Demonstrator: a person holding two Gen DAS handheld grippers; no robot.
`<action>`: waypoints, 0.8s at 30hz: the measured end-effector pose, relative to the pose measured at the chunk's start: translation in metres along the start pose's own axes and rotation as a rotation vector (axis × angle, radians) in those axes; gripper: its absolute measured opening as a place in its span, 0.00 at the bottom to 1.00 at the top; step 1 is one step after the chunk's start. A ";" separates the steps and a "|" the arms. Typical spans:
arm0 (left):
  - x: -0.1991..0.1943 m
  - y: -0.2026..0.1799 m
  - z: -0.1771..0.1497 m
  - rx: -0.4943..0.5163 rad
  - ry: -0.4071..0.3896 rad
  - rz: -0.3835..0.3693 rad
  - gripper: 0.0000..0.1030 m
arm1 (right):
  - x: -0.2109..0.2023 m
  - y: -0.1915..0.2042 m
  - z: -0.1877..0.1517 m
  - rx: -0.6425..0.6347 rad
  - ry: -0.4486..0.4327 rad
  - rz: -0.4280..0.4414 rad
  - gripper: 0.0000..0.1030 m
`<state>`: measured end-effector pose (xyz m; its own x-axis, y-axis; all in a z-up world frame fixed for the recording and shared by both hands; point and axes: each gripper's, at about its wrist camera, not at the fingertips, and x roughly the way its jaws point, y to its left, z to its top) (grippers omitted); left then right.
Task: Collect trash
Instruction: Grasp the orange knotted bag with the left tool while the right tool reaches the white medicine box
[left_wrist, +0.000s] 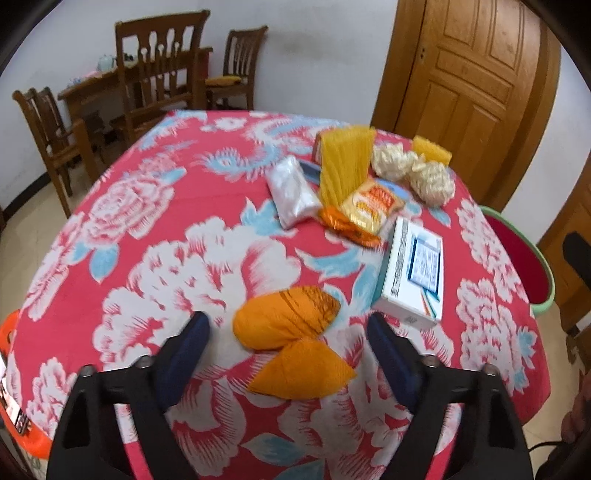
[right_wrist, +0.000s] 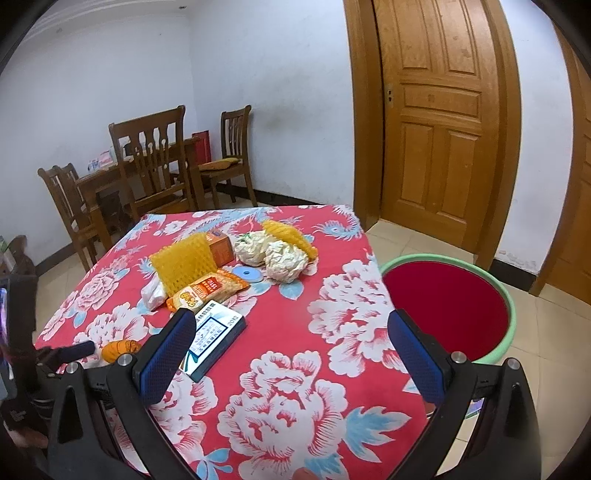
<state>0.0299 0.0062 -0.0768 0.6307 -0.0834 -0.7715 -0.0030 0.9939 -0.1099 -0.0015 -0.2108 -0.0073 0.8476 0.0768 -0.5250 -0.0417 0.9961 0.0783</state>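
**Both my tongs open above the flowered table, the trash not yet touched**

On the far left, in my right camera, I see my left gripper (right_wrist: 79, 350) from the side, low over the near left part of the table. In its own camera the left gripper (left_wrist: 288, 332) has its two blue fingers wide apart and holds nothing. Between them, on the red flowered tablecloth (left_wrist: 147, 258), lie two orange wrappers (left_wrist: 286, 319), one touching the other.

Further back, near the middle of the table, is a heap of trash. From left to right there: a clear plastic bag (left_wrist: 291, 192), a yellow foam net (left_wrist: 343, 166) standing up behind a snack packet (left_wrist: 371, 206), and under the packet an orange crumpled wrapper (left_wrist: 343, 225). Behind the yellow net stands a small orange box (right_wrist: 219, 249). To the right of these are two white foam nets (left_wrist: 410, 171), just beside each other, and a second yellow net (left_wrist: 432, 149) behind them. A small blue disc (right_wrist: 246, 274) lies in front of the white nets.

A white and blue carton (left_wrist: 413, 277) lies flat nearer to me, right of the orange wrappers.

My right gripper (right_wrist: 291, 354) is also open, fingers far apart, empty, over the near right part of the table. On the floor at the right edge of the table stands the bin (right_wrist: 509, 306), with green rim and red inside.
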 end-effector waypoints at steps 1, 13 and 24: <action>0.003 0.001 -0.001 -0.004 0.014 -0.005 0.68 | 0.002 0.001 0.000 -0.003 0.005 0.004 0.99; 0.001 0.018 0.008 -0.059 -0.013 -0.089 0.43 | 0.046 0.030 0.010 -0.079 0.178 0.088 0.99; -0.010 0.050 0.033 -0.125 -0.084 -0.041 0.43 | 0.091 0.071 0.001 -0.117 0.366 0.129 0.99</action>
<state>0.0488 0.0596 -0.0542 0.6953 -0.1120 -0.7100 -0.0694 0.9727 -0.2215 0.0732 -0.1335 -0.0491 0.5880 0.1912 -0.7860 -0.2130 0.9740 0.0775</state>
